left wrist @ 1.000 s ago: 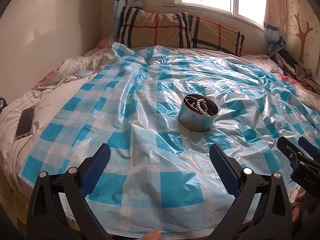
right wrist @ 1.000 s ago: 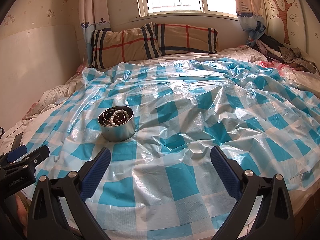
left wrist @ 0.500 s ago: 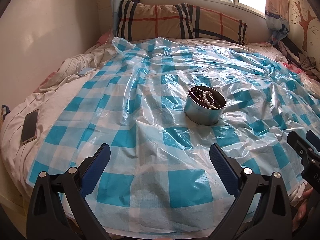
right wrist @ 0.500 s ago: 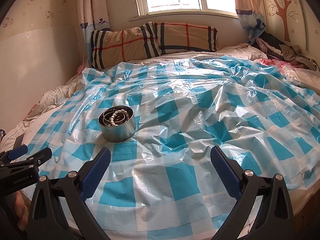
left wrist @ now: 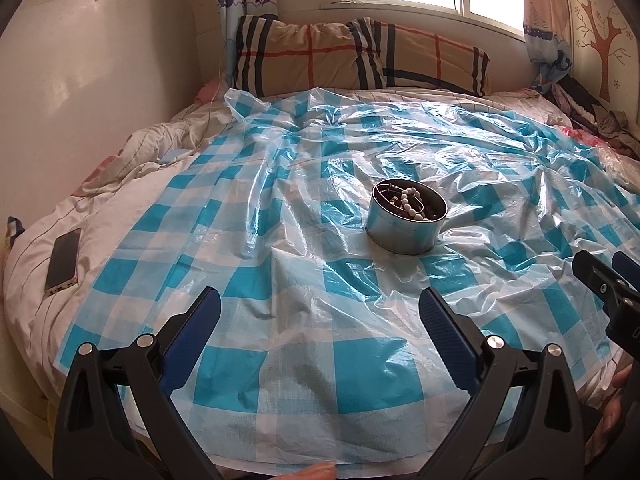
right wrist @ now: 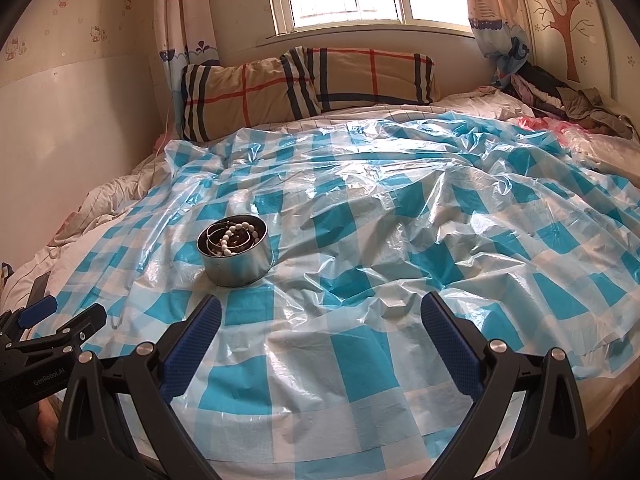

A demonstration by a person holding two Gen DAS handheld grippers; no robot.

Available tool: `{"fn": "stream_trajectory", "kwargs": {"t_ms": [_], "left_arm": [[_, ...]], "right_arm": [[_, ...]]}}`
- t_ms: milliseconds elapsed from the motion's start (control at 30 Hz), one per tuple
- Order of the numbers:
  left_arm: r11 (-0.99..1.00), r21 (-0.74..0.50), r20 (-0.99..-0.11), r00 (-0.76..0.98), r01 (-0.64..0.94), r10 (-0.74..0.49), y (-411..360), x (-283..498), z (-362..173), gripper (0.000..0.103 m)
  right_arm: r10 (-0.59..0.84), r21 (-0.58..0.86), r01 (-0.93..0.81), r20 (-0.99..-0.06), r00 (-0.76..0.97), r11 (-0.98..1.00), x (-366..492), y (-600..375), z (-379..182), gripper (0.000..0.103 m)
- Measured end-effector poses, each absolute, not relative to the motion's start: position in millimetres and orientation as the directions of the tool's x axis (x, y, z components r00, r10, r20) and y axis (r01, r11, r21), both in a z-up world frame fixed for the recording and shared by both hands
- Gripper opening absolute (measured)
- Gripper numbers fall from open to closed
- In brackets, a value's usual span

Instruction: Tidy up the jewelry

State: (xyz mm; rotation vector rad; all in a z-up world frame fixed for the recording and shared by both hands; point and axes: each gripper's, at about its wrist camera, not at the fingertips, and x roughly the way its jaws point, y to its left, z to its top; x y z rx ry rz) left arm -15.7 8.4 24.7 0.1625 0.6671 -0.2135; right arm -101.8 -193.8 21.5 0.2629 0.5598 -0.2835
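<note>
A round metal tin (left wrist: 404, 229) stands on the blue-and-white checked plastic sheet (left wrist: 280, 208) over the bed. Inside it lie a white bead bracelet (left wrist: 410, 199), dark beads and thin metal bangles. The tin also shows in the right wrist view (right wrist: 234, 260), with the white bracelet (right wrist: 230, 238) in it. My left gripper (left wrist: 320, 312) is open and empty, held near the bed's front edge, well short of the tin. My right gripper (right wrist: 320, 316) is open and empty, to the right of the tin. Each gripper shows at the edge of the other's view.
A phone (left wrist: 62, 260) lies on the white bedding at the left edge. Plaid pillows (left wrist: 360, 56) lean against the wall under the window. A heap of clothes (right wrist: 560, 96) lies at the far right corner. A wall runs along the bed's left side.
Both grippers have drawn back and tilted up a little, so the tin sits slightly farther away in both views. Both stay open and empty. The tin has not moved.
</note>
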Motion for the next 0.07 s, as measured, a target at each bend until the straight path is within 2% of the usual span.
{"fn": "stream_trajectory", "kwargs": {"t_ms": [67], "left_arm": [[0.968, 0.070, -0.626, 0.766, 0.239, -0.144, 11.5, -15.6, 24.7, 0.095]], "right_arm": [[-0.191, 0.166, 0.333, -0.555, 0.810, 0.928, -101.6, -194.0, 21.4, 0.096]]}}
